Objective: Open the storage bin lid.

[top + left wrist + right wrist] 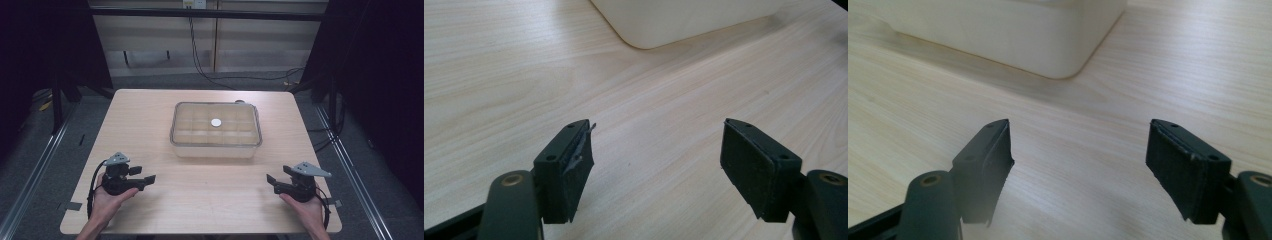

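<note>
On a light wooden table [200,200] with a pale grain, the work takes place; the tabletop has rounded corners and stands on a grey floor [400,165]. Behind it the room is dark at both sides, with a pale panelled wall [160,35] at the back and black cables [200,60] that hang down and run over the floor. Metal rails [35,165] lie on the floor left and right of the table.

Near the middle of the table, a little toward the far edge, stands a clear plastic compartment box [216,145]. It is a rectangle with rounded corners, and its long axis runs from left to right across the table, parallel to the near edge. Inside it a grid of small compartments is visible, and a small white round piece [216,122] lies about in the central compartment; I cannot tell if it is on the lid or inside.

The left gripper [148,178] rests at the near left part of the table, held by a hand [107,200], and points to the right and slightly toward the box. Its jaws stand wide apart with nothing between them. The right gripper [270,180] rests at the near right part, held by the other hand [307,210], and points to the left. Its jaws are also spread and hold nothing. Both grippers are well apart from the box; in each gripper view one near corner of the box is visible beyond the jaws
</note>
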{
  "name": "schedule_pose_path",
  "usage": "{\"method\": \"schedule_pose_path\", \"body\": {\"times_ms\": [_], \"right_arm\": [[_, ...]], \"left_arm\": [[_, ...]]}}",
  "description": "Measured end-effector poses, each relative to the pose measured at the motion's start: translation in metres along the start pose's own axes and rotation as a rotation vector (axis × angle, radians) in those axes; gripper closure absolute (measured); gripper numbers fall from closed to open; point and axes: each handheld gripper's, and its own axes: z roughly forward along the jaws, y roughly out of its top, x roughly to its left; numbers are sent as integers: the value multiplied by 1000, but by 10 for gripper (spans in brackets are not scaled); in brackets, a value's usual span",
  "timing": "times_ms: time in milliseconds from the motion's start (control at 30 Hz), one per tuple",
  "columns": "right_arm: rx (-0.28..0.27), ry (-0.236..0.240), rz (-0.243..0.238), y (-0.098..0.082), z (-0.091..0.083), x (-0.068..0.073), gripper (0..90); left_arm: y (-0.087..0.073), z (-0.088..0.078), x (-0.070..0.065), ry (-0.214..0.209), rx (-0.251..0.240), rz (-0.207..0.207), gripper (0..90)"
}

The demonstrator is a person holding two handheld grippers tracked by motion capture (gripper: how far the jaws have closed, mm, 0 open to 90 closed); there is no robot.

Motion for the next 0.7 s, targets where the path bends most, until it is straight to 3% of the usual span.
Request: {"method": "schedule_pose_path", "body": {"times_ms": [100, 133, 467, 633, 700], "right_arm": [[-15, -20, 9, 0, 0, 0, 284], [-24, 2, 40, 0, -2, -2, 285], [8, 110, 118, 1, -3, -9, 316], [-14, 139, 116, 7, -8, -8, 319], [-16, 141, 102, 10, -9, -7, 318]], "left_arm": [[0, 2, 1, 6, 1, 0, 289], [1, 3, 2, 2, 7, -2, 288], [1, 6, 3, 6, 14, -15, 283], [2, 6, 2, 11, -1, -19, 289], [3, 4, -1, 34, -12, -12, 301]]}}
